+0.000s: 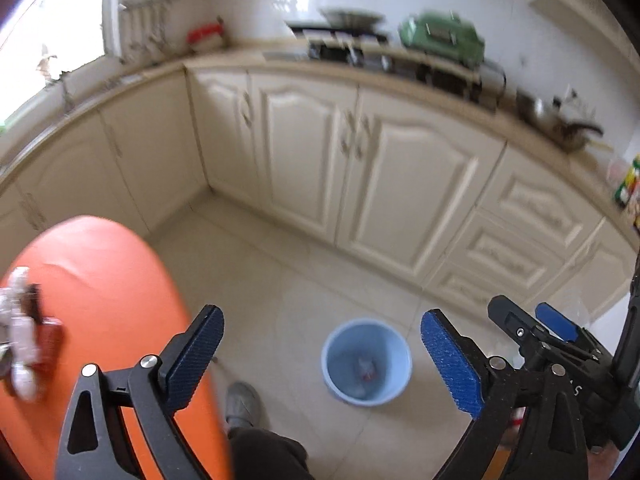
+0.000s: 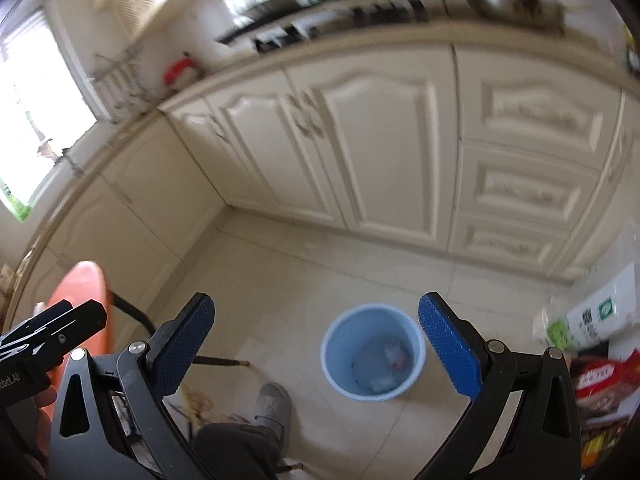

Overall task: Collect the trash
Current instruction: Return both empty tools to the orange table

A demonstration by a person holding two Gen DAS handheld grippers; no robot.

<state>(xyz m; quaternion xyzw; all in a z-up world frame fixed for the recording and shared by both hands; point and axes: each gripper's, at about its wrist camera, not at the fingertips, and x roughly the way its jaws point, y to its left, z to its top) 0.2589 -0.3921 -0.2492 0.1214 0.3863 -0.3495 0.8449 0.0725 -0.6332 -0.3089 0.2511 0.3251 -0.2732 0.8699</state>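
Observation:
A light blue trash bin (image 1: 366, 362) (image 2: 373, 352) stands on the tiled floor below both grippers, with crumpled wrappers lying at its bottom. My left gripper (image 1: 322, 364) hangs high above it, jaws wide and nothing between them. My right gripper (image 2: 316, 354) is also open and empty over the bin; its tips (image 1: 532, 324) show at the right of the left wrist view. On the orange table (image 1: 100, 304) at the left lie crumpled white and dark red wrappers (image 1: 24, 332).
Cream kitchen cabinets (image 1: 360, 168) and a countertop with a stove (image 1: 344, 46), a green appliance (image 1: 442, 36) and a pan (image 1: 560, 120) run behind the bin. A person's grey shoe (image 2: 272, 404) stands left of it. Food packets (image 2: 600, 360) lie at the right.

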